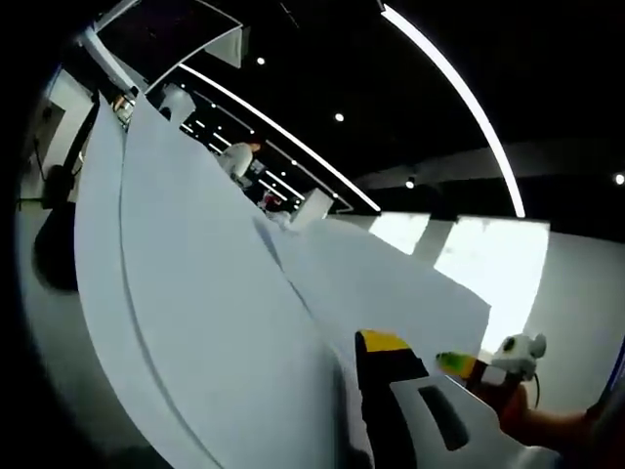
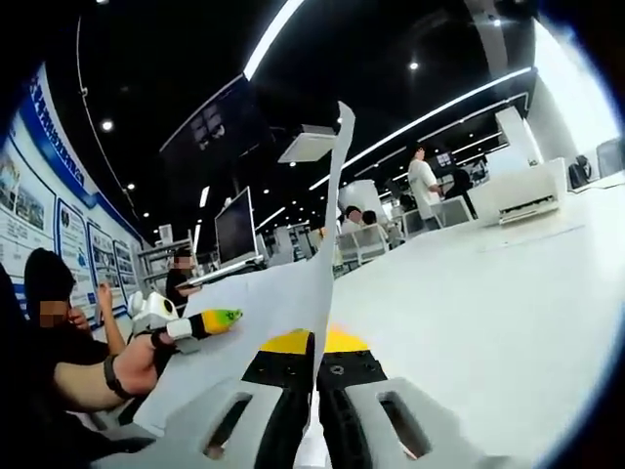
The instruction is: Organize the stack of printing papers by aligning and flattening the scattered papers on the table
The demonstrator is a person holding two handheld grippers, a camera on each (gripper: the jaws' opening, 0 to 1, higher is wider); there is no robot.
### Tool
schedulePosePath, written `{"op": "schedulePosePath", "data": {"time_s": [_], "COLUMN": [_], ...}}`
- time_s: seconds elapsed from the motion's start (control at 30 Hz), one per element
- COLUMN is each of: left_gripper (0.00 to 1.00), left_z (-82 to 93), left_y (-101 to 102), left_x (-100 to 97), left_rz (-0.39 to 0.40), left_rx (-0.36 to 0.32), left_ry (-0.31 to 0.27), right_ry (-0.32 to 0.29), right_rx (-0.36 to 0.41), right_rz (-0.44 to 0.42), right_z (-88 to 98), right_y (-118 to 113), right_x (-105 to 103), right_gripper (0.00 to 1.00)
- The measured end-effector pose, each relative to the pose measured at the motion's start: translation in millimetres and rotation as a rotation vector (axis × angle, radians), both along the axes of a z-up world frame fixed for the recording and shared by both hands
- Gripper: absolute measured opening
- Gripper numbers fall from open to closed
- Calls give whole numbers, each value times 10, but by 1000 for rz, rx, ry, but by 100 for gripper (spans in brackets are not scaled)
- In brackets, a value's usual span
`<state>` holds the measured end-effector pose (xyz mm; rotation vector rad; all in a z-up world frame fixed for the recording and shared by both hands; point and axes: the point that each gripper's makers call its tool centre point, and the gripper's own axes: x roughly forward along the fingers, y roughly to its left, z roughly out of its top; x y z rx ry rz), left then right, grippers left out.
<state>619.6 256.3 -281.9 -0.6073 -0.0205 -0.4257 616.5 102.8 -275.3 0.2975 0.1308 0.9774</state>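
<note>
White printing papers [image 1: 215,322] stand on edge close to the left gripper view's camera, as several overlapping sheets with uneven edges. One yellow-tipped jaw of my left gripper [image 1: 383,344] presses their right face; the other jaw is hidden behind the sheets. The right gripper [image 1: 469,365], held in a hand, comes in from the lower right. In the right gripper view my right gripper [image 2: 312,342] is shut on the edge of the papers [image 2: 293,293], which rise in a thin curved strip between its jaws. The left gripper [image 2: 209,319] shows at the papers' left side.
A white table [image 2: 488,313] spreads to the right of the held papers. A person's forearm [image 2: 93,381] holds the left gripper. Other people, desks, a monitor [image 2: 235,227] and a printer [image 2: 525,197] stand farther off in the room.
</note>
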Motion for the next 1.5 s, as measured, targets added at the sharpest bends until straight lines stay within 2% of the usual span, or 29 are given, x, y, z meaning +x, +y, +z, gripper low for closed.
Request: {"op": "schedulePosePath", "data": {"time_s": [0.5, 0.73, 0.9, 1.07, 1.23, 1.5], "left_gripper": [21, 21, 21, 21, 21, 21], "left_z": [8, 7, 12, 13, 13, 12], "left_y": [5, 7, 2, 2, 1, 7], "left_x": [-6, -1, -4, -4, -5, -2], "left_rz": [2, 1, 2, 3, 3, 4], "left_rx": [-1, -2, -4, -4, -4, -5], "left_ry": [-4, -4, -5, -5, -5, -5], "right_ry": [-21, -12, -40, -44, -17, -70], "right_rx": [-31, -21, -67, -77, -89, -155], "right_rz": [39, 71, 86, 98, 133, 229], "right_z": [-42, -41, -89, -104, -151, -219], "right_y": [242, 347, 413, 432, 486, 633], "right_x": [-139, -220, -276, -297, -340, -544], "right_gripper": [0, 0, 0, 0, 0, 0]}}
